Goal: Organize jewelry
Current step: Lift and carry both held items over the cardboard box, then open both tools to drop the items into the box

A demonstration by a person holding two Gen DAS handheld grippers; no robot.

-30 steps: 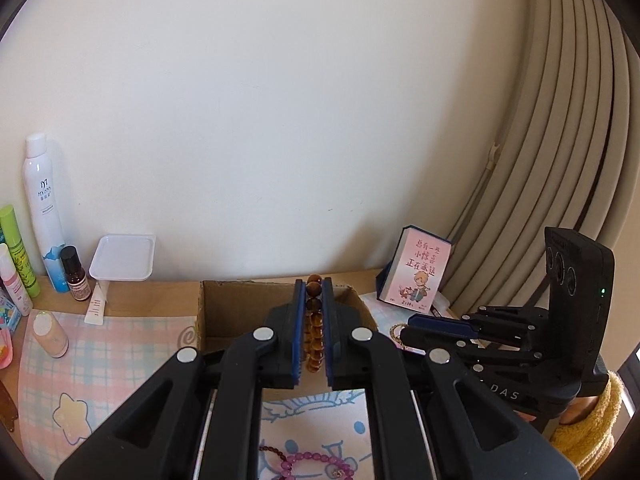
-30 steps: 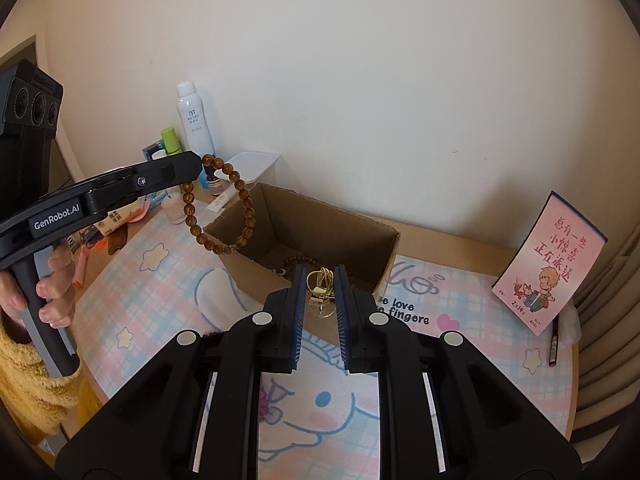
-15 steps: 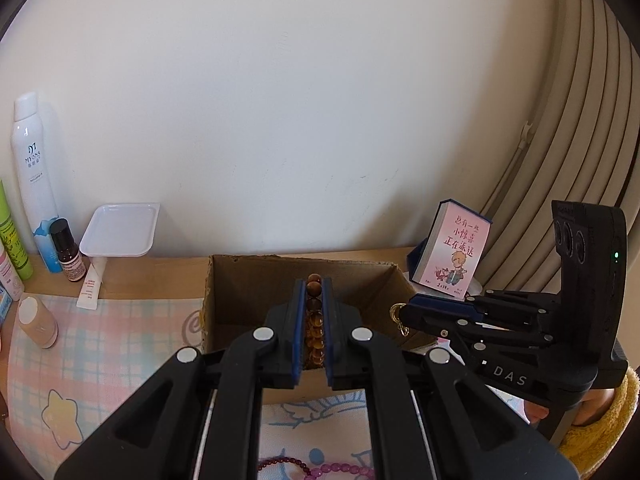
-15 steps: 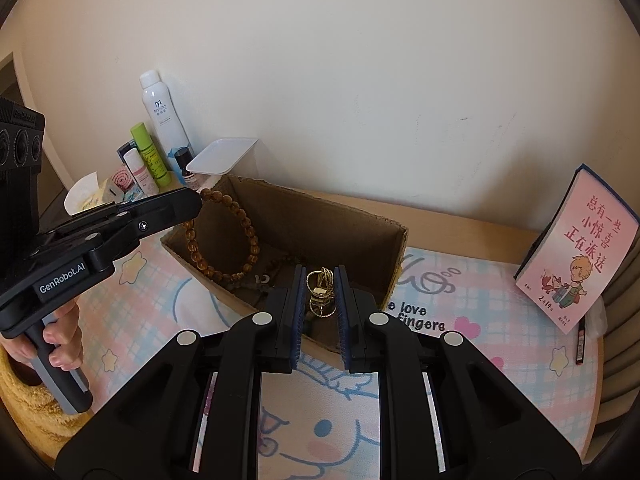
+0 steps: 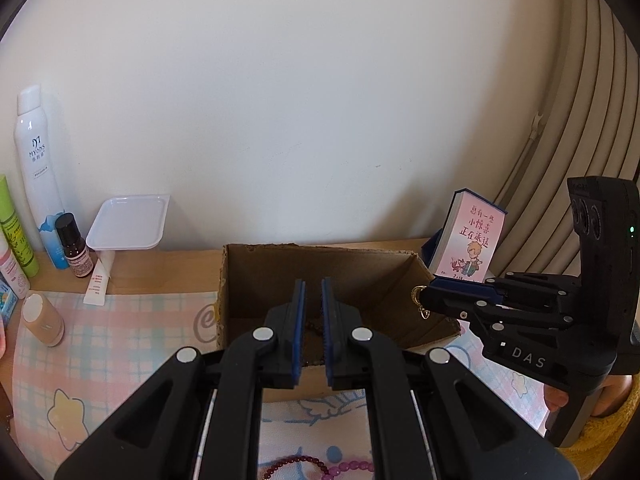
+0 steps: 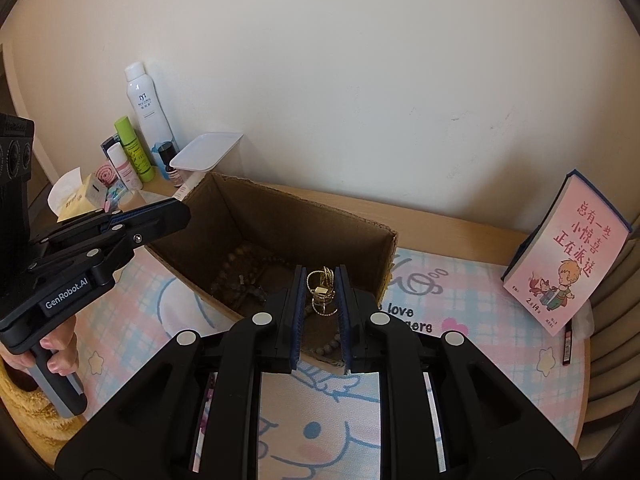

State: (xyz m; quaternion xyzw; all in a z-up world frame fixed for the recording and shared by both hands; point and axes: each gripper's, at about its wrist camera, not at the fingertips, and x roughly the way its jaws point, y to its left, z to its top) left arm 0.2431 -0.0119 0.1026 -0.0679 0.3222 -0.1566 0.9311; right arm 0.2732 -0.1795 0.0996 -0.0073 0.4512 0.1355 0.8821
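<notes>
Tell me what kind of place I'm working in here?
Most likely a dressing table or desk at home, set against a wall: skincare bottles at the back, a cartoon desk mat, a cardboard box with bead bracelets in it, and a small pink calendar.

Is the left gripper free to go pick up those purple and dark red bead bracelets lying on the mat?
Probably yes. The left gripper holds nothing between its pads, and the bead bracelets lie uncovered on the mat just beneath it, outside the cardboard box. It would need to draw back and open first.
</notes>
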